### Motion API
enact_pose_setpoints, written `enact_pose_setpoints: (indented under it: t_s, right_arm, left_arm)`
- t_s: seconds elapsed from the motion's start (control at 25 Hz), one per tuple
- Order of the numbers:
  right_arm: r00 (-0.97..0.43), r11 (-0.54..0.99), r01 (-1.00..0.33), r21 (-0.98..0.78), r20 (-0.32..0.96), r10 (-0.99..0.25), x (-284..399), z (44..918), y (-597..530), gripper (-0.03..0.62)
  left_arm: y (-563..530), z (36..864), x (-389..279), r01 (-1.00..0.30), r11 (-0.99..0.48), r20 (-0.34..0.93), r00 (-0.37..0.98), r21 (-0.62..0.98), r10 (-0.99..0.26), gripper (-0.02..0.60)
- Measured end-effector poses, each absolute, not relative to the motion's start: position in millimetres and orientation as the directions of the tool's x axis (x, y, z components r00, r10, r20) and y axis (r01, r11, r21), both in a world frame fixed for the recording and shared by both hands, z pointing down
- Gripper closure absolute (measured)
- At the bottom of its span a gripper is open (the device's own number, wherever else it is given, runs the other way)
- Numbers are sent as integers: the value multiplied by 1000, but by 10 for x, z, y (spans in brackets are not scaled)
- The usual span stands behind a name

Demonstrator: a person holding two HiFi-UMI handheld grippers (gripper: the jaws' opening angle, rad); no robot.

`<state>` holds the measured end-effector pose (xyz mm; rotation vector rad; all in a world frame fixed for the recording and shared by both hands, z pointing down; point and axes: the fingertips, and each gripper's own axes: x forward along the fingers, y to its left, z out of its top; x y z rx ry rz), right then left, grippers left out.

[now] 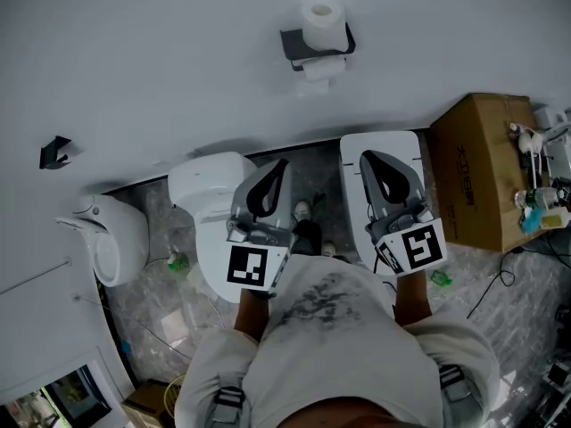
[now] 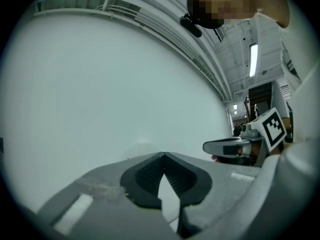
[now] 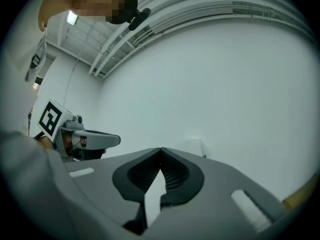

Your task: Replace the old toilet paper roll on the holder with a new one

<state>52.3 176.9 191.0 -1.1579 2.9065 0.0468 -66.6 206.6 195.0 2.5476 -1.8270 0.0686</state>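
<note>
A black toilet paper holder (image 1: 293, 45) is fixed on the white wall ahead. A full white roll (image 1: 321, 16) stands on top of it, and a smaller roll (image 1: 323, 68) hangs underneath. My left gripper (image 1: 282, 166) and right gripper (image 1: 367, 158) are held level side by side, well short of the wall, both pointing toward it. Both are shut with nothing between the jaws. In the left gripper view the shut left gripper (image 2: 161, 156) faces bare wall, with the right gripper (image 2: 235, 147) beside it. In the right gripper view the right gripper (image 3: 161, 150) points near the faint roll (image 3: 194, 146).
A white toilet (image 1: 207, 188) sits below the left gripper and a white box-like unit (image 1: 403, 143) below the right. A cardboard box (image 1: 477, 172) with clutter stands at the right. A white fixture (image 1: 111, 234) and a black wall hook (image 1: 55, 152) are at the left.
</note>
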Motion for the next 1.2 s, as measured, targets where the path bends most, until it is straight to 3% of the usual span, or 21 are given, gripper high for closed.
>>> enact_pose_setpoints:
  t_s: [1.2]
  right_arm:
    - [-550, 554, -833, 16, 86, -830, -24, 2110, 125, 592]
  left_arm:
    - [161, 2114, -1252, -859, -511, 87, 511, 31, -855, 580]
